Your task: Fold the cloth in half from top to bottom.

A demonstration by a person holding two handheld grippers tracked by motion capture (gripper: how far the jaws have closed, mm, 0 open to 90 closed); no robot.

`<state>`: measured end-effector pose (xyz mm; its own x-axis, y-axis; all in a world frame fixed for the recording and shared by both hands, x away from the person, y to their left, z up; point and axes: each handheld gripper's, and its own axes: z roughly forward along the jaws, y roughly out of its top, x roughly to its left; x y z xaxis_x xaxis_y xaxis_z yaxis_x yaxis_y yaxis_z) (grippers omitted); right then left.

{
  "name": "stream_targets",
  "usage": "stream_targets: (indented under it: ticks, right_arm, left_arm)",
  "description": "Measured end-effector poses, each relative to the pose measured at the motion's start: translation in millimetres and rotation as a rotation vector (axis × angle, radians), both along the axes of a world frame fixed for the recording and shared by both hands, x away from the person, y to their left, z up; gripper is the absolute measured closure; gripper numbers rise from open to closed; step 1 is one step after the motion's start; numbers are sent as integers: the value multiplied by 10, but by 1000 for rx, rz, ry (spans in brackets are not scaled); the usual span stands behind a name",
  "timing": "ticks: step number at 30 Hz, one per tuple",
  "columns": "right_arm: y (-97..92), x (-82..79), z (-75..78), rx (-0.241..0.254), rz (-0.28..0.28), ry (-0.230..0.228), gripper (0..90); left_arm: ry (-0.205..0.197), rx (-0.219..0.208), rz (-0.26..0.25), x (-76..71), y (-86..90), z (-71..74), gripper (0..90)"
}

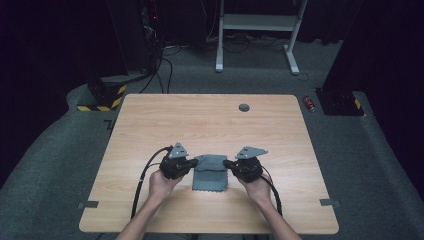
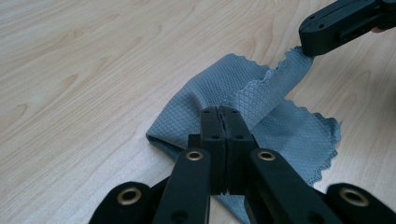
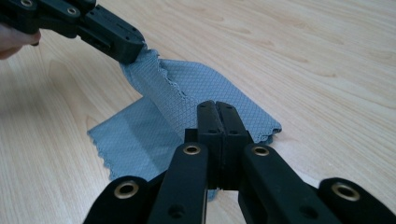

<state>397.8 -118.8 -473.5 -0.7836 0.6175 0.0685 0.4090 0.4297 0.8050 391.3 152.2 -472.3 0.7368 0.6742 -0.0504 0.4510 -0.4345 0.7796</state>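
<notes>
A grey-blue microfibre cloth [image 1: 210,175] with zigzag edges lies in the near middle of the wooden table [image 1: 200,120]. My left gripper [image 1: 196,162] pinches its upper left corner and my right gripper [image 1: 226,163] pinches its upper right corner. In the left gripper view the black jaws [image 2: 219,111] are pressed together on a fold of the cloth [image 2: 252,93], and the right gripper [image 2: 308,46] holds a raised corner farther off. From the right gripper view its own jaws [image 3: 217,105] are shut on the cloth [image 3: 154,126], with the left gripper [image 3: 133,51] gripping the opposite corner. The held edge is lifted and partly folded over.
A round grey grommet [image 1: 244,107] sits in the tabletop near its far edge. Bits of tape [image 1: 88,204] mark the near corners. On the carpet beyond stand a white desk frame [image 1: 255,30], a red can [image 1: 310,103] and black-yellow striped bases [image 1: 102,102].
</notes>
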Motion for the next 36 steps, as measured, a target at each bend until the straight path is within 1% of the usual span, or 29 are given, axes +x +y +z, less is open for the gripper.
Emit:
stream_targets:
  ticks: [2,3,9,10,11,13,15,18,19,20,31,32,36]
  right_arm:
    - [1,-22,-16,-8,4,-4,900]
    - [-1,-32,-25,-5,3,1,900]
    - [-7,-51,-57,-1,6,7,899]
    - [-5,-57,-59,0,5,10,900]
    - [-5,-59,-62,-2,7,7,899]
    - [-4,-66,-75,-3,9,9,900]
    - [0,-72,-96,-6,10,11,899]
    - [6,-85,-128,-12,10,15,899]
    - [7,-90,-136,-12,10,16,899]
    - [7,-96,-141,-15,11,16,899]
    - [-8,-141,-206,-16,19,23,899]
    - [-10,-148,-210,-18,20,22,899]
    - [-14,-160,-241,-20,22,27,899]
  left_arm:
    - [2,3,-5,-16,-4,-16,892]
    - [3,-3,-2,-24,-9,-24,892]
    - [6,-2,-2,-45,-9,-61,892]
    - [12,1,-4,-59,-9,-77,892]
    - [11,9,-6,-67,-10,-82,892]
    - [8,9,-3,-78,-17,-90,892]
    - [2,25,-8,-100,-21,-109,891]
    - [10,25,-8,-116,-26,-143,891]
    - [6,30,-9,-116,-21,-148,891]
    - [21,18,-10,-127,-26,-158,891]
    - [22,36,-13,-182,-49,-232,890]
    - [16,45,-18,-186,-51,-234,890]
    - [19,48,-19,-211,-61,-261,888]
